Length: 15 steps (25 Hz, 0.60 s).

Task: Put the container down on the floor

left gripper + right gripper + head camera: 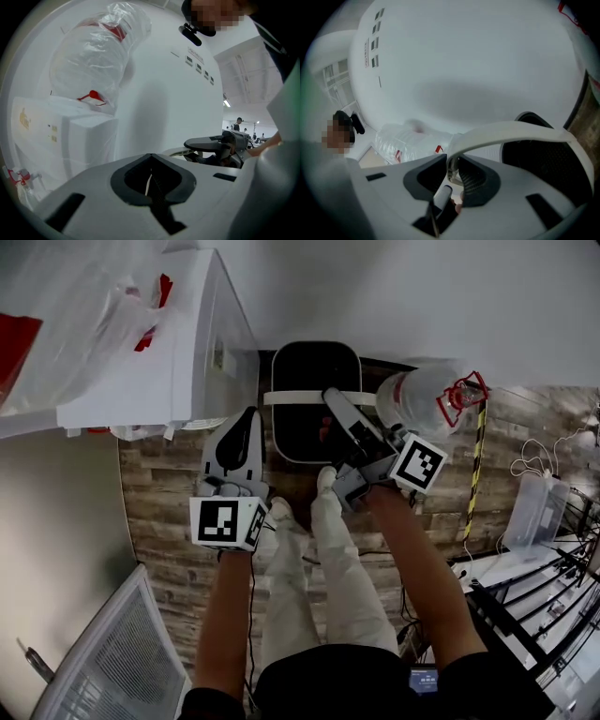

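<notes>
Black inside with a white rim, the container (309,371) hangs under the right gripper (330,397), whose jaws are pinched on the white handle (295,397) arching across the container's top. In the right gripper view the handle (511,133) runs straight through the closed jaws of the right gripper (452,164), with the dark wall of the container (543,164) below and to that gripper's right. I cannot tell from where I stand whether the base has met the wooden floor (169,493) yet; I would guess it is close but not resting.

The left gripper (246,418) is just to the left of the right one, beside the container's rim and apart from it. Its jaws are pressed together on nothing, as the left gripper view shows (151,176).

The risks seem plain enough. The hold is a single pinch on a narrow handle, so the container could swing or tip if lowered fast, and letting go before the base is flat would drop it. A clear bag (427,399) sits just to the right of the right gripper and a white cabinet (187,352) is to the left of the left one; a sideways drift could nudge either.
</notes>
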Each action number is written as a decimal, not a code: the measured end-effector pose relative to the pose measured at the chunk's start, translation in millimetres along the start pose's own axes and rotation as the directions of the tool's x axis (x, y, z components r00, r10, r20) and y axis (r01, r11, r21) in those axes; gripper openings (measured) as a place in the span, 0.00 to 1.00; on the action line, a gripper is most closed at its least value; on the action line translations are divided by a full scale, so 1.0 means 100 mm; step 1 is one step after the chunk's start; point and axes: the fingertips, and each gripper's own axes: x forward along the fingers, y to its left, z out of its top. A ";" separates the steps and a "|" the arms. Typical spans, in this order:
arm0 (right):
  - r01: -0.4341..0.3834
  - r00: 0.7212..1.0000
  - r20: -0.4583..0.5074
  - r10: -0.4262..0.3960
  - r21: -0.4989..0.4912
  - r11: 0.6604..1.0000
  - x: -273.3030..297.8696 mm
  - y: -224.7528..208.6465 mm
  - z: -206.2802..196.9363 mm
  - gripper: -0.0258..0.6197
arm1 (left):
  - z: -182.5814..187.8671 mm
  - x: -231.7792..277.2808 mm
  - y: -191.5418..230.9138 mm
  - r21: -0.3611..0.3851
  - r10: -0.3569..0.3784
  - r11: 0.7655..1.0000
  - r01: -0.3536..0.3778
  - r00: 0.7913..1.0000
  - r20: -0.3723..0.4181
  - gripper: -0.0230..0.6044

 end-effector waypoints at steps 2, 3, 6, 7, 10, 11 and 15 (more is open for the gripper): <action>0.003 1.000 0.000 -0.003 0.008 1.000 0.01 -0.14 -0.02 0.18 | -0.10 0.07 0.00 -0.003 -0.005 1.000 0.005 1.000 0.001 0.07; 0.007 1.000 0.000 -0.007 0.014 1.000 0.01 -0.20 -0.04 0.18 | -0.14 0.10 -0.02 -0.003 -0.011 1.000 0.011 1.000 0.001 0.07; 0.018 1.000 -0.004 -0.018 0.022 1.000 -0.01 -0.40 -0.07 0.18 | -0.28 0.18 -0.04 -0.003 -0.026 1.000 0.026 1.000 -0.001 0.07; 0.020 1.000 -0.007 -0.020 0.019 1.000 -0.01 -0.46 -0.07 0.18 | -0.33 0.21 -0.04 -0.005 -0.028 1.000 0.028 1.000 -0.003 0.07; 0.025 1.000 -0.008 -0.025 0.021 0.999 0.01 -0.65 -0.05 0.18 | -0.52 0.31 0.00 -0.012 -0.025 1.000 0.025 1.000 -0.013 0.07; 0.025 1.000 -0.006 -0.025 0.023 0.999 0.03 -0.71 -0.04 0.18 | -0.57 0.33 0.02 -0.010 -0.023 1.000 0.022 1.000 -0.017 0.07; 0.031 1.000 -0.004 -0.031 0.029 0.999 0.09 -0.95 -0.05 0.18 | -0.77 0.41 0.14 -0.005 -0.005 1.000 0.005 1.000 -0.027 0.07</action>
